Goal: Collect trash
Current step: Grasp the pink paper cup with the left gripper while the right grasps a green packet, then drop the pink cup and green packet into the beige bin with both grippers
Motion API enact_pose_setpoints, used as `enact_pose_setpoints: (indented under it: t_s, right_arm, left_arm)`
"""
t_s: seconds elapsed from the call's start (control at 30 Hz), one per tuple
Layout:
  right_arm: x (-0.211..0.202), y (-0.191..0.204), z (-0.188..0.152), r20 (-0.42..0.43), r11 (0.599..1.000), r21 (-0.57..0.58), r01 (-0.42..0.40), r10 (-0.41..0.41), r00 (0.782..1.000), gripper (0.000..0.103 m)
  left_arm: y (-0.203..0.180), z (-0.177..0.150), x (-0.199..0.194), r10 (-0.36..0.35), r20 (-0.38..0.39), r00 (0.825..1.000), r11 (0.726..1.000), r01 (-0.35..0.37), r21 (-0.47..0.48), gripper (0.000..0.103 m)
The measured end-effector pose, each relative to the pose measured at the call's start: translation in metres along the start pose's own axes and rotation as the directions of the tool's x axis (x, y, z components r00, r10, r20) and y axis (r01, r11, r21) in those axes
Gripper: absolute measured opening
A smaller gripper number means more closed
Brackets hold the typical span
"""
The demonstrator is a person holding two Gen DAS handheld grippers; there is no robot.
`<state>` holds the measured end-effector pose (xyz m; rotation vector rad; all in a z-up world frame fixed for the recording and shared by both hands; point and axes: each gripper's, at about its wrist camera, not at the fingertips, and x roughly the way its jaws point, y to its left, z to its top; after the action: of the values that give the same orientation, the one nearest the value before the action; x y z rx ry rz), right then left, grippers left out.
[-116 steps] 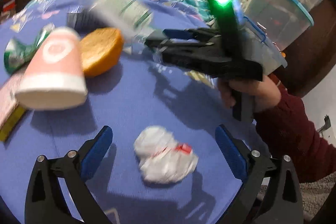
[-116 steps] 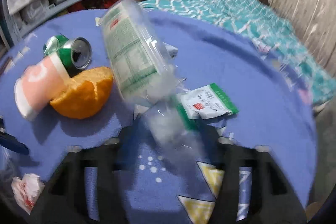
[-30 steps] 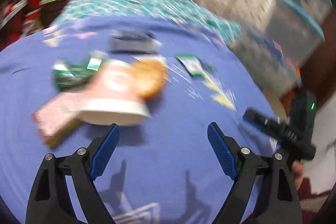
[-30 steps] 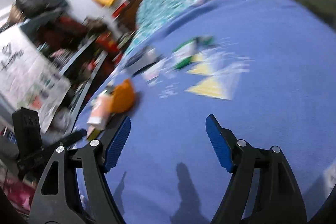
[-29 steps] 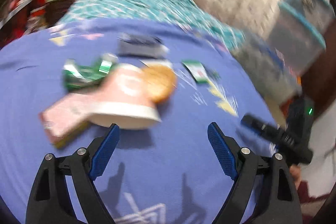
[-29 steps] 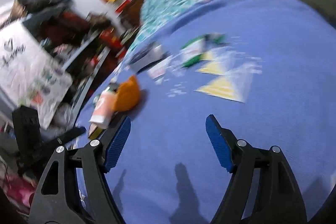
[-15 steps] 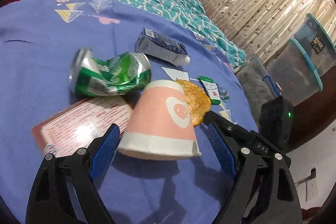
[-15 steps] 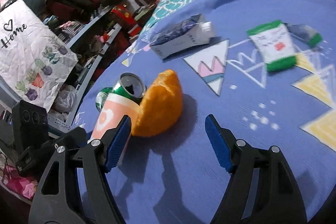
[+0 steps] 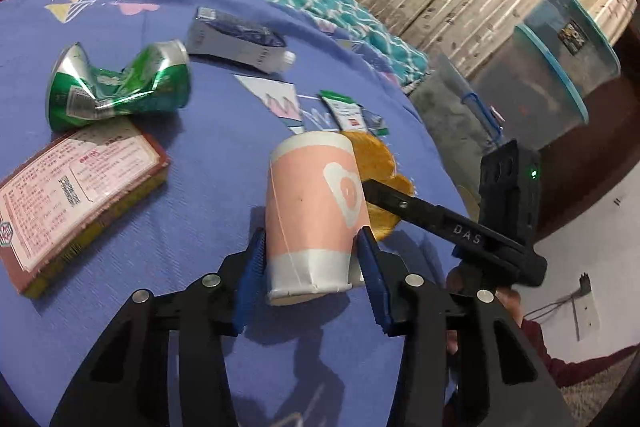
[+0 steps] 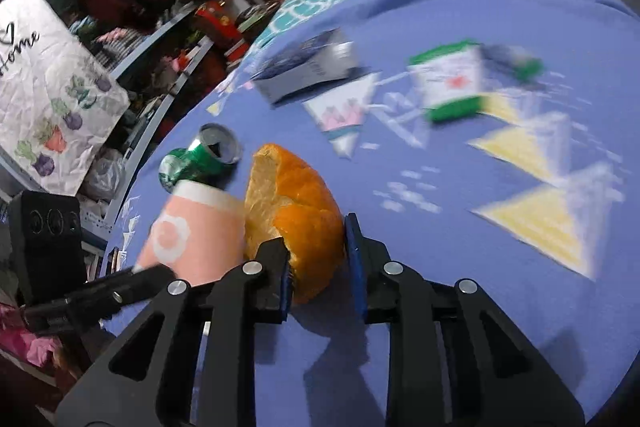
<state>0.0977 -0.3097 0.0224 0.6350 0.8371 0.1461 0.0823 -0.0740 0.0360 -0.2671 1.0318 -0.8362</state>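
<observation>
Angled down over a purple cloth [image 9: 208,155], the left gripper [image 9: 312,267] closes its blue pads on a pink paper cup [image 9: 316,211] at centre frame, while the right gripper [image 10: 316,267] closes around an orange peel [image 10: 300,223] just beside it.

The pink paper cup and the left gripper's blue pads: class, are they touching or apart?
Touching. The left wrist view shows both pads pressed against the pink paper cup near its white rim as the left gripper closes.
</observation>
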Motion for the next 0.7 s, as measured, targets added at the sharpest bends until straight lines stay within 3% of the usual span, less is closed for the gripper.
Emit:
enact_pose_setpoints:
  t_s: [0.07,0.13,0.2,0.33,0.47,0.53,0.57,0.6,0.63,0.67,0.7]
  right_arm:
    - [-0.022,-0.021,0.012,0.103,0.997,0.033,0.069,-0.072,0.992,0.08]
    - [-0.031,-0.036,0.035,0.152,0.99,0.032,0.135,-0.139,0.979,0.08]
    - [-0.02,-0.045,0.061,0.142,0.978,0.0,0.208,-0.206,0.968,0.079]
    - [0.031,-0.053,0.105,0.081,0.925,-0.082,0.372,-0.366,0.927,0.084]
    - [0.066,-0.043,0.114,-0.001,0.929,-0.147,0.34,-0.344,0.939,0.085]
    - [0.082,-0.025,0.102,-0.021,0.898,-0.251,0.361,-0.378,0.926,0.084]
    - [0.084,-0.016,0.096,-0.005,0.876,-0.303,0.374,-0.394,0.919,0.068]
    - [0.081,-0.009,0.089,0.01,0.864,-0.349,0.362,-0.383,0.924,0.058]
    - [0.076,-0.008,0.085,0.004,0.874,-0.351,0.337,-0.358,0.934,0.03]
    - [0.069,-0.011,0.08,-0.003,0.886,-0.335,0.321,-0.341,0.94,0.02]
    - [0.056,-0.018,0.075,0.002,0.901,-0.31,0.305,-0.32,0.947,0.017]
  left_arm:
    - [0.001,0.001,-0.004,-0.024,0.011,1.0,0.999,0.024,-0.023,0.043]
    - [0.003,0.004,-0.009,-0.047,0.027,0.999,0.998,0.048,-0.05,0.043]
    - [0.003,0.008,-0.014,-0.059,0.047,0.997,0.996,0.062,-0.067,0.043]
    - [-0.003,0.011,-0.025,-0.045,0.066,0.997,0.997,0.049,-0.056,0.043]
    - [-0.005,0.008,-0.031,-0.017,0.063,0.998,0.999,0.02,-0.049,0.043]
    - [-0.005,0.007,-0.031,-0.015,0.057,0.998,0.998,0.018,-0.053,0.043]
    - [-0.007,0.007,-0.031,-0.011,0.055,0.998,0.999,0.014,-0.052,0.043]
    - [-0.009,0.007,-0.031,-0.007,0.054,0.999,0.999,0.01,-0.047,0.044]
    - [-0.012,0.008,-0.03,-0.007,0.053,0.999,0.999,0.009,-0.04,0.043]
    - [-0.016,0.01,-0.03,-0.011,0.051,0.999,0.999,0.012,-0.031,0.043]
    - [-0.021,0.01,-0.028,-0.012,0.05,0.999,1.0,0.013,-0.023,0.043]
